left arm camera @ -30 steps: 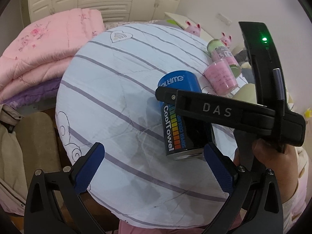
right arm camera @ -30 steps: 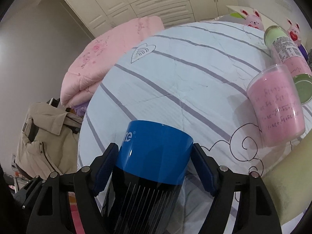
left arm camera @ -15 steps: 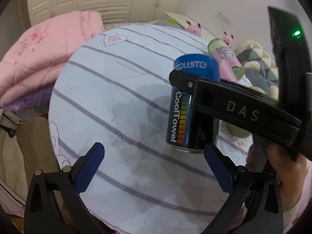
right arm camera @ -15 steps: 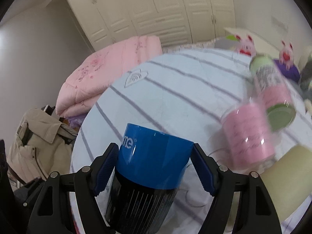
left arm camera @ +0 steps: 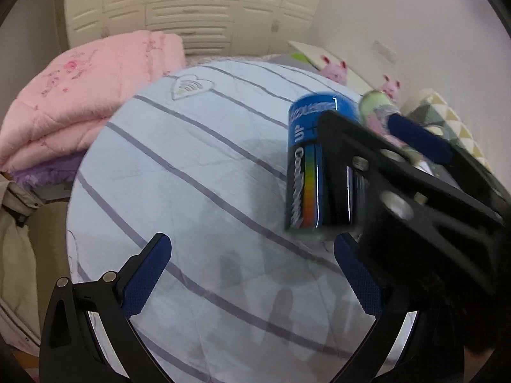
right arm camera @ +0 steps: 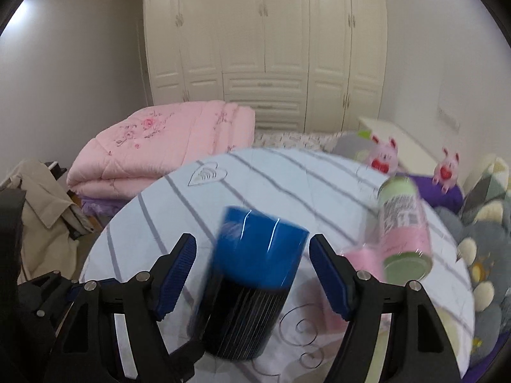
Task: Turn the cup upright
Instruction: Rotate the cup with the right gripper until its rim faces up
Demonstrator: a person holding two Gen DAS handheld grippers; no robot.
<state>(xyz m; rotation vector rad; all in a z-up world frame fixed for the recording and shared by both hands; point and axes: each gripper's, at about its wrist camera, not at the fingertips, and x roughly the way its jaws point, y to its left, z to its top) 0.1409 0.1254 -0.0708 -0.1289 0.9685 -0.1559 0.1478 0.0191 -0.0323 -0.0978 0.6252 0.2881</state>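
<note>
Your cup [right arm camera: 255, 284] now stands upright on the striped worktop [right arm camera: 287, 185] between the spread fingers of your right hand-held gripper [right arm camera: 252, 274], apparently released; only backing away remains, left hand-held gripper [left arm camera: 252, 274] spread, empty.

Left gripper [left arm camera: 252, 274] gapes wide; right gripper [right arm camera: 252, 274], blurred, seems parted too, its fingers slightly spread.

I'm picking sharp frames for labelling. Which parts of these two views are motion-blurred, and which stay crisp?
Left wrist view: the blue cup and the right gripper beside it are smeared; the left gripper stays crisp. Right wrist view: the cup and the pink-and-green container are streaked, while that gripper's own fingers look sharp.
</note>
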